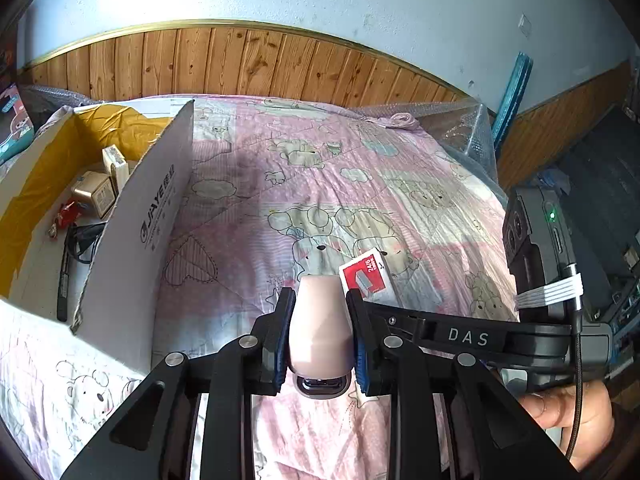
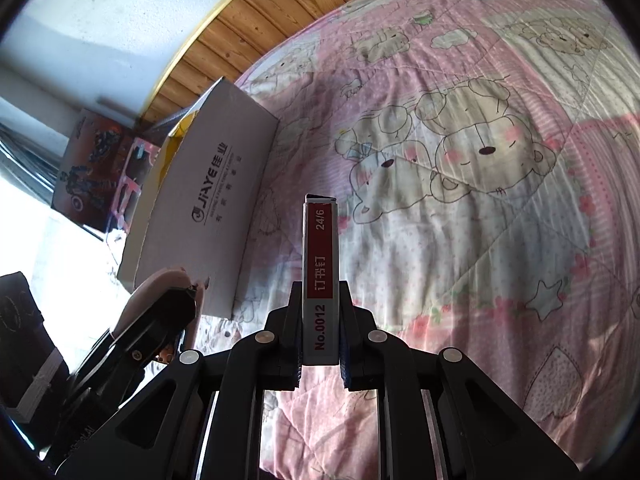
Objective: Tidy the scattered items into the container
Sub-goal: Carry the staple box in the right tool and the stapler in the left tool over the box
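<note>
Clamping a pink case (image 1: 319, 322) in the left gripper (image 1: 320, 312) and a staple box (image 2: 320, 280) in the right gripper (image 2: 320, 322), both short of the carton (image 1: 132, 216) lying ahead-left, nearer the left.

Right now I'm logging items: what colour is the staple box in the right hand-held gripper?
Red and white staple box, clearest in the right wrist view.

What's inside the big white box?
Inside the cardboard box: two small cartons, a black pen, a black cable, something red. Its near wall hides the rest.
</note>
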Demonstrator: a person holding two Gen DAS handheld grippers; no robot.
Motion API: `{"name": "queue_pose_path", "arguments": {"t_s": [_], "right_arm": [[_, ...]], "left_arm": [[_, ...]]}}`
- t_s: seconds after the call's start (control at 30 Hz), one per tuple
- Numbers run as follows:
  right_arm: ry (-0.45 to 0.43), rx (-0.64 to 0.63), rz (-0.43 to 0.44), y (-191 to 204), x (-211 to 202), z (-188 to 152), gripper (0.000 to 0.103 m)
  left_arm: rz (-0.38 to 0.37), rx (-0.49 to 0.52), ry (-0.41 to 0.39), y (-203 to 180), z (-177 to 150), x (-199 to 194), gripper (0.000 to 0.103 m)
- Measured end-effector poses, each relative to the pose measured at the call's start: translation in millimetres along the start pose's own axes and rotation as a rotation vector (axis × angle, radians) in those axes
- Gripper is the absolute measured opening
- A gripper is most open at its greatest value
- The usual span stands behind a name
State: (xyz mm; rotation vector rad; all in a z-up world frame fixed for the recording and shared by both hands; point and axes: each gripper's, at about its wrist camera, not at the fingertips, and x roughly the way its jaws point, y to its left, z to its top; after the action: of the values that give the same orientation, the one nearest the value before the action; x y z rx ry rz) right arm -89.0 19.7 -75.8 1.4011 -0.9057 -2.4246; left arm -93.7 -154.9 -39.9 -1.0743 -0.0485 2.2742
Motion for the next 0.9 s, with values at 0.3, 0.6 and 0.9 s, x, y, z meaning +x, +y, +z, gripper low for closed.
{"name": "queue_pose_path", "arguments": {"t_s": [0.3, 0.6, 0.9], "right_arm": [[-0.001, -0.063, -0.010, 33, -13, -33, 0.014], [-0.018, -0.138, -0.018, 76, -22, -40, 0.014], [-0.011, -0.214, -0.004, 116, -14, -33, 0.014]], "left_arm": [[-0.016, -0.011, -0.079, 6, -12, -50, 0.027], [-0.033, -0.045, -0.138, 26, -5, -81, 0.027], [-0.005, -0.082, -0.210, 53, 7, -113, 0.027]]}}
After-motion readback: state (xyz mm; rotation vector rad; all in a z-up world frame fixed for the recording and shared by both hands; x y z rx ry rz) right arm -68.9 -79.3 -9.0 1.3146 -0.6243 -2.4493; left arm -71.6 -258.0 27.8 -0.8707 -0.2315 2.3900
